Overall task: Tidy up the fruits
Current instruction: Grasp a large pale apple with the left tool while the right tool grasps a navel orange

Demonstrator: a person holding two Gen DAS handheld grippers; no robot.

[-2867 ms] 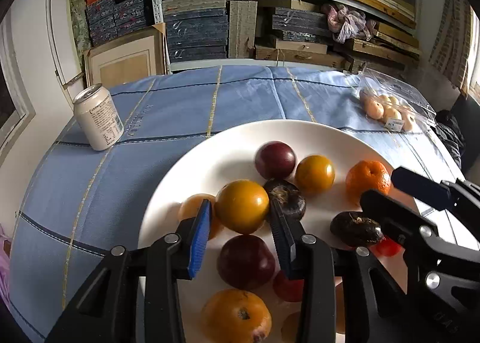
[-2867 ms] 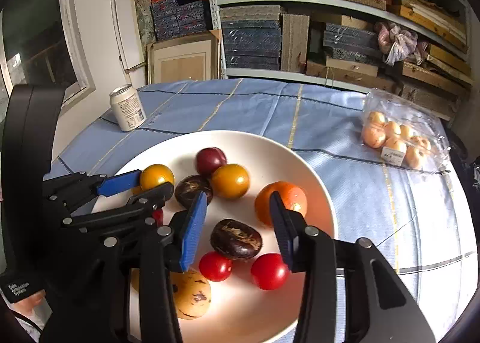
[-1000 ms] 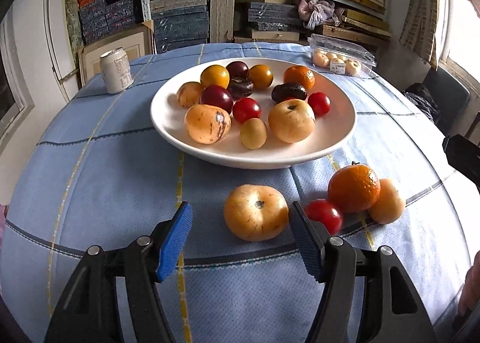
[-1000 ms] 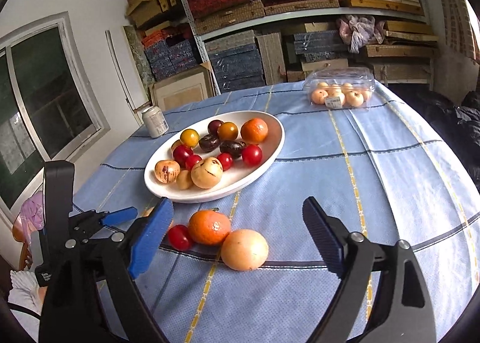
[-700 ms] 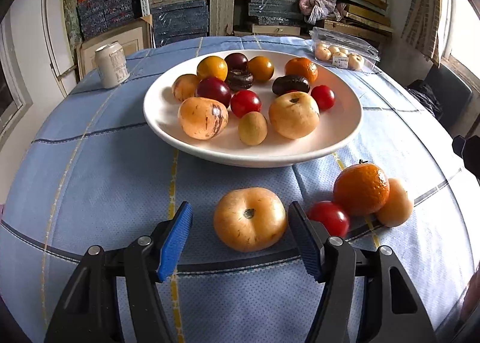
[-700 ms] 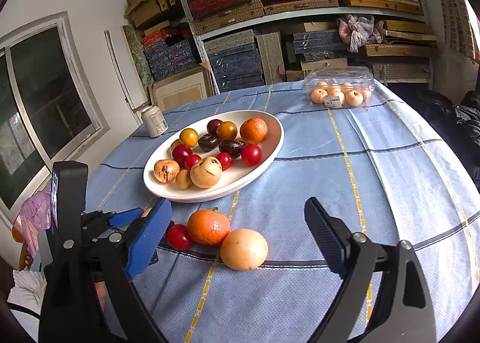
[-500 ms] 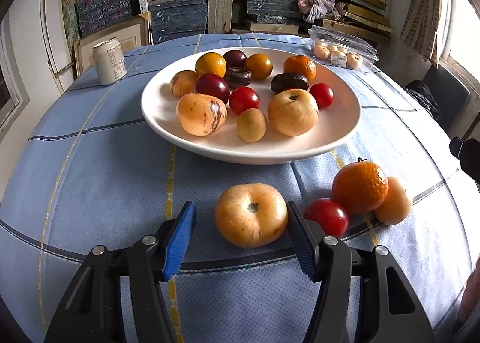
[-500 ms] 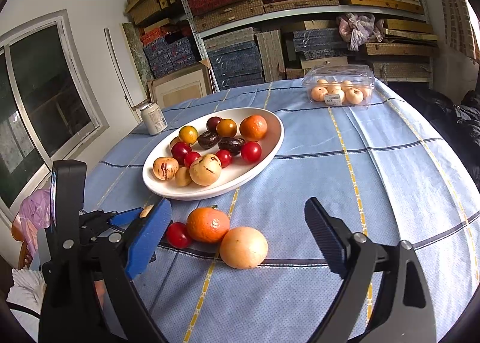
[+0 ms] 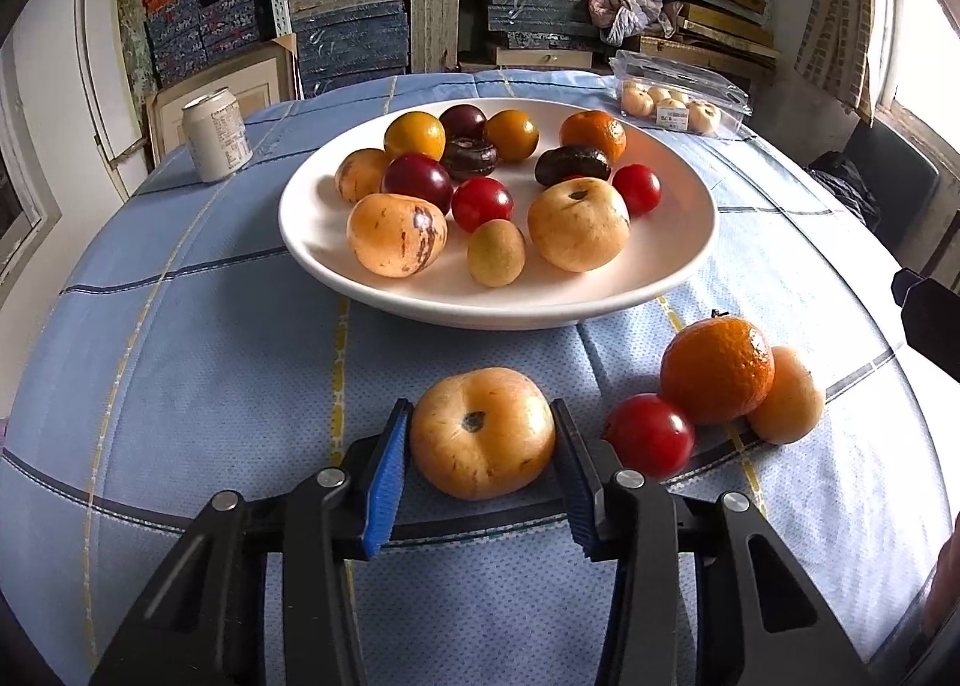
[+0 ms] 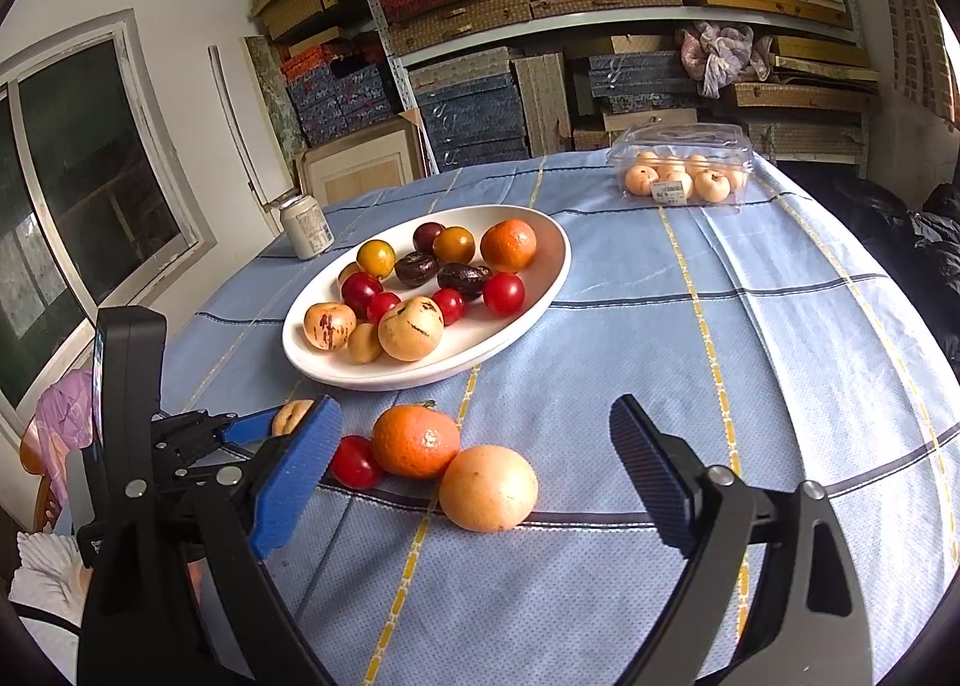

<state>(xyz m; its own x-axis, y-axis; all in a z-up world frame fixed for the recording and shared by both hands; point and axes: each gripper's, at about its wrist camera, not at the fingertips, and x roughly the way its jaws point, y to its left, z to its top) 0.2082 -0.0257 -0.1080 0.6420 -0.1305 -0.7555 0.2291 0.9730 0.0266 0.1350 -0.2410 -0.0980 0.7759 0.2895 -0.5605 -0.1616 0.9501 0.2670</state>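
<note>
A white plate holds several fruits on the blue tablecloth; it also shows in the right wrist view. In front of it lie a yellow-orange round fruit, a red tomato, an orange and a pale orange fruit. My left gripper has closed on the yellow-orange fruit, both pads touching its sides, still on the cloth. My right gripper is wide open and empty, above the pale orange fruit, beside the orange and tomato.
A drink can stands at the back left of the table. A clear plastic box of small fruits sits at the back right. Shelves with stacked boxes stand behind the table. A window is on the left.
My left gripper moved forward around the yellow-orange fruit and its jaws closed onto it. My right gripper stayed wide open and hardly moved.
</note>
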